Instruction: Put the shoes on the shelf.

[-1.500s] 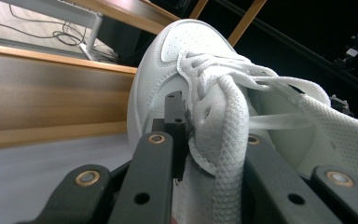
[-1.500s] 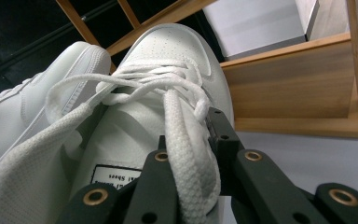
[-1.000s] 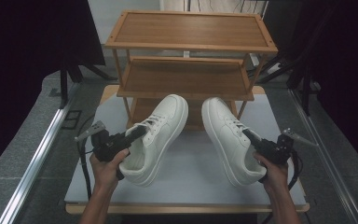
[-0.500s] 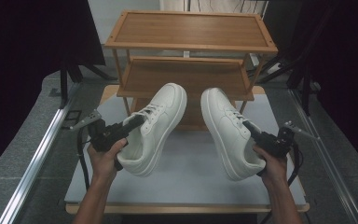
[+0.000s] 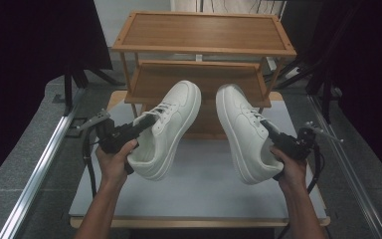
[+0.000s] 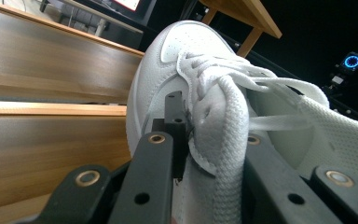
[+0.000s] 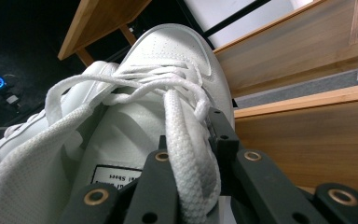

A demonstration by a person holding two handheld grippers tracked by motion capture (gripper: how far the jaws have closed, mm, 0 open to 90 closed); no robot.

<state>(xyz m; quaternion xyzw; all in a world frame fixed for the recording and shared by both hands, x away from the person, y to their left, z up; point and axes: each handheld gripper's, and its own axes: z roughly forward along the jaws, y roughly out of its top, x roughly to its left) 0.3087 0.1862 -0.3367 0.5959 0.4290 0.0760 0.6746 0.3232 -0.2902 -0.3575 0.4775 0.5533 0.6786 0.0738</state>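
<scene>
Two white lace-up sneakers hang above the white table [image 5: 199,194], toes aimed at the wooden rack [image 5: 204,32]. My left gripper [image 5: 142,123] is shut on the left sneaker [image 5: 174,124] at its laced side wall. In the left gripper view, the left gripper [image 6: 205,144] pinches the left sneaker [image 6: 191,51] at its padded edge and laces. My right gripper [image 5: 271,132] is shut on the right sneaker [image 5: 241,129] in the same way. In the right gripper view, the right gripper [image 7: 191,158] clamps the right sneaker [image 7: 168,51] by its tongue and lace, above a printed label inside.
The rack has a top board and a middle shelf [image 5: 199,79], both bare, just beyond the sneaker toes. A metal rail [image 5: 45,164] runs along the floor at the left, another rail [image 5: 348,164] at the right. Dark curtains stand on both sides.
Both hands have lifted their sneakers a little higher off the table and carried them slightly toward the rack. The grips look the same.
</scene>
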